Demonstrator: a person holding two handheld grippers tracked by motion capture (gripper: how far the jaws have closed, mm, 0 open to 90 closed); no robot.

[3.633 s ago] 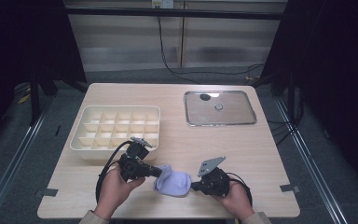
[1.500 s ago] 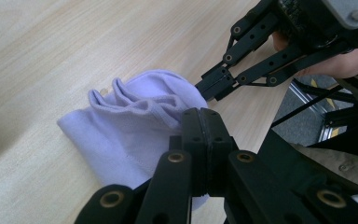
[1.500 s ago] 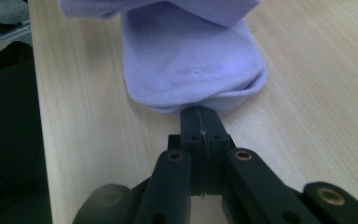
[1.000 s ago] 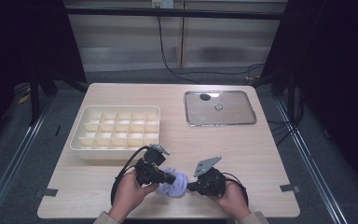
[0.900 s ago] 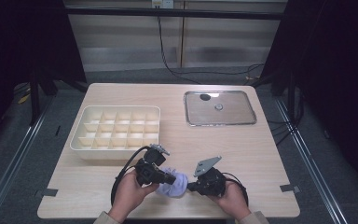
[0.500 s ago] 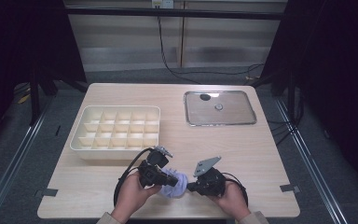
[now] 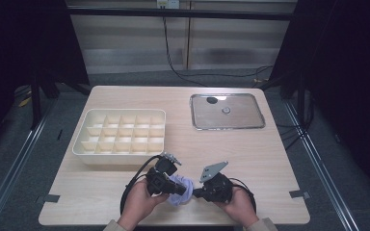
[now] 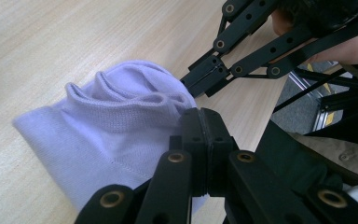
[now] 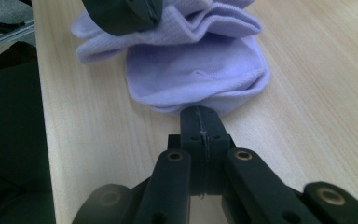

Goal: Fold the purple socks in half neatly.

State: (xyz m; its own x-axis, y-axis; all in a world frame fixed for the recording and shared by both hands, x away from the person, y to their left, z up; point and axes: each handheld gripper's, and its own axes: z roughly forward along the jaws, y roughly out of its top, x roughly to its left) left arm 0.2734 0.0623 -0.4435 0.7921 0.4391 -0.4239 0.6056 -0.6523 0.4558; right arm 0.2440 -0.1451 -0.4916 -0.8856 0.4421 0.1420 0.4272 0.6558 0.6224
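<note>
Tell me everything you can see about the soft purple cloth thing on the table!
The pale lilac knitted cloth looks like a small sock or similar garment, soft and finely ribbed, with a stitched seam. It lies bunched in folds on the light wooden table, near the front edge. The left gripper is shut on one edge; the right gripper is shut at its opposite rim.

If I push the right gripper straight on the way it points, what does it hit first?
The lilac cloth: the right gripper has shut jaws with the tips at the cloth's near edge. Past it sits the left gripper.
</note>
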